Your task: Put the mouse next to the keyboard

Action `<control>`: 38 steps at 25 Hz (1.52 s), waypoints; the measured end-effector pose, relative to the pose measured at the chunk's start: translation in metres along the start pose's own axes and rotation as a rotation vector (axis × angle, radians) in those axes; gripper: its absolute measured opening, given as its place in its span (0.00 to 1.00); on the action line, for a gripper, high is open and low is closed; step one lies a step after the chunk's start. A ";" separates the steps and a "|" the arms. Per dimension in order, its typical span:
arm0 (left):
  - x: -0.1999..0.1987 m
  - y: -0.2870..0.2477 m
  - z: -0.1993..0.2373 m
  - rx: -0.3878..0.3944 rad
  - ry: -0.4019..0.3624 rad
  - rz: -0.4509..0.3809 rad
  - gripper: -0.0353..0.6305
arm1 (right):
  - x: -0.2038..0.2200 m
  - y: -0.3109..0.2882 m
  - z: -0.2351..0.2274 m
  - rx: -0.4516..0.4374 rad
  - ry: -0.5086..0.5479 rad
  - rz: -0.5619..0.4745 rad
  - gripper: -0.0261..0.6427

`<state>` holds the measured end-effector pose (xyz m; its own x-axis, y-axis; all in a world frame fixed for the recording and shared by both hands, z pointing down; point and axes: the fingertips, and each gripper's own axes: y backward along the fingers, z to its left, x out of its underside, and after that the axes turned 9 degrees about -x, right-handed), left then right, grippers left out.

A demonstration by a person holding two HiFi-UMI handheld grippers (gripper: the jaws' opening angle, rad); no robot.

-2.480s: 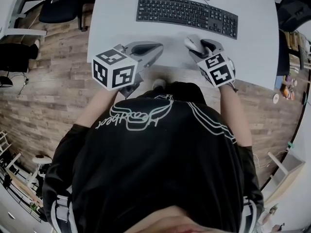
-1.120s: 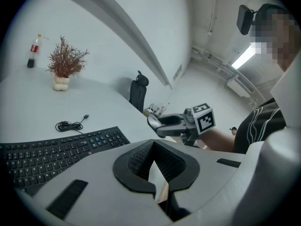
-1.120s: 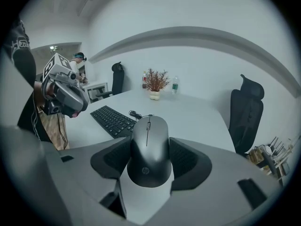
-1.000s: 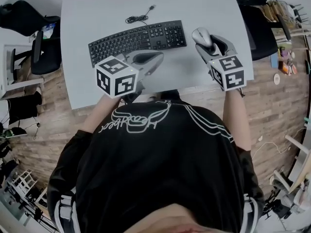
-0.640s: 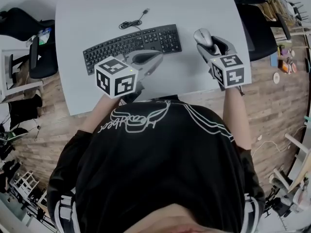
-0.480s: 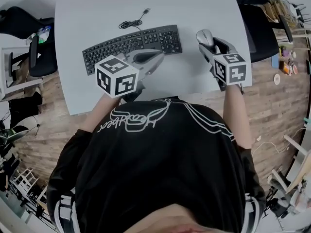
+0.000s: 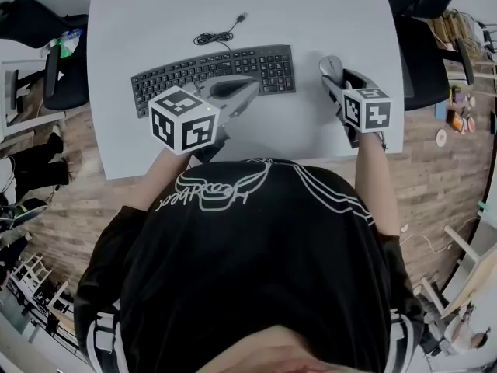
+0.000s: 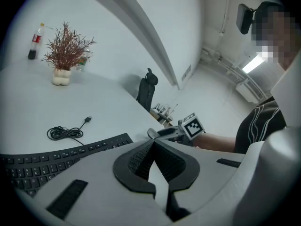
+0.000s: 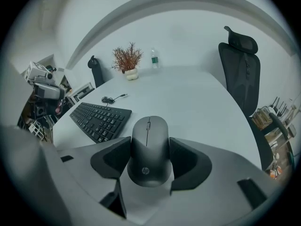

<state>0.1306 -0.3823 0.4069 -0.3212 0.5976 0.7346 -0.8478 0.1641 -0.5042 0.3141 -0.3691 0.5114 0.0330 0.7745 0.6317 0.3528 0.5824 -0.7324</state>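
Right gripper view, one mouse (image 9: pixel 149 145) squeezed by right gripper (image 9: pixel 149 160), nose and length toward 12 o'clock, one keyboard (image 9: pixel 100 120) at 10 o'clock, left gripper (image 8: pixel 153 147) closed, empty.

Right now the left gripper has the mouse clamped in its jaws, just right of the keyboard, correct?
Not the left one. The right gripper has the mouse clamped in its jaws, just right of the keyboard; the right gripper view shows it. The left gripper has its jaws shut on nothing.
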 end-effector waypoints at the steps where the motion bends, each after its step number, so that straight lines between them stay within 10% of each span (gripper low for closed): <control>1: 0.000 0.000 0.002 -0.005 0.005 -0.002 0.06 | 0.002 -0.003 -0.002 -0.001 -0.001 0.009 0.42; 24: 0.004 0.005 0.020 -0.067 0.072 -0.045 0.06 | 0.022 -0.029 -0.010 -0.026 -0.018 0.137 0.42; 38: 0.004 0.043 0.013 -0.091 0.073 -0.080 0.06 | -0.004 0.001 -0.007 0.070 0.035 -0.009 0.42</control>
<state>0.0869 -0.3827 0.3942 -0.2194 0.6348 0.7409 -0.8265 0.2826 -0.4869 0.3207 -0.3733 0.5103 0.0628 0.7607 0.6460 0.2866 0.6063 -0.7418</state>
